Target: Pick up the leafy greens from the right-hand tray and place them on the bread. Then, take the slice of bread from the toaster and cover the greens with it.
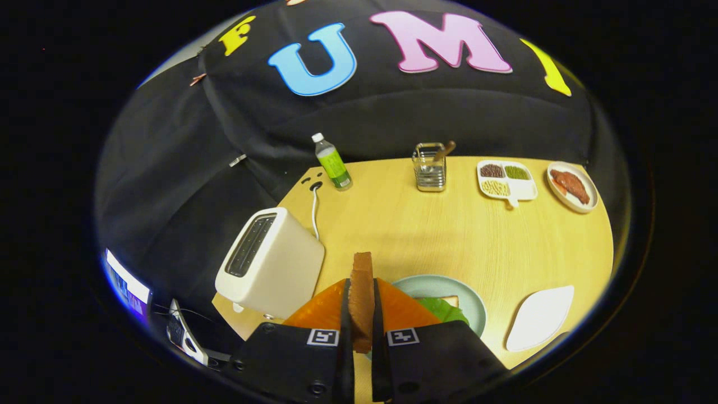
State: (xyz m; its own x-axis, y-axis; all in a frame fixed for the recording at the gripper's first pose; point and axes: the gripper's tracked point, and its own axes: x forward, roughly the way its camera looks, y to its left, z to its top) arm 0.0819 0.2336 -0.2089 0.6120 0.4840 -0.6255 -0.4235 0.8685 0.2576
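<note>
My gripper (362, 311) is shut on a slice of bread (362, 292), held upright on edge between the two fingers, its brown crust facing me. It hangs above the table, just right of the white toaster (269, 264), whose slot looks dark. Just beyond the right finger lies a pale green plate (443, 283). On it rests a bread slice (449, 300) with the leafy greens (443, 310) on top, partly hidden by the finger. Further right sits a white leaf-shaped tray (539, 317) with nothing on it.
At the back of the wooden table (449, 230) stand a green-labelled bottle (332, 163), a metal utensil holder (430, 167), a divided white dish of beans (506, 179) and a plate of meat (572, 186). The toaster's cable (314, 210) runs to the table's rear-left edge.
</note>
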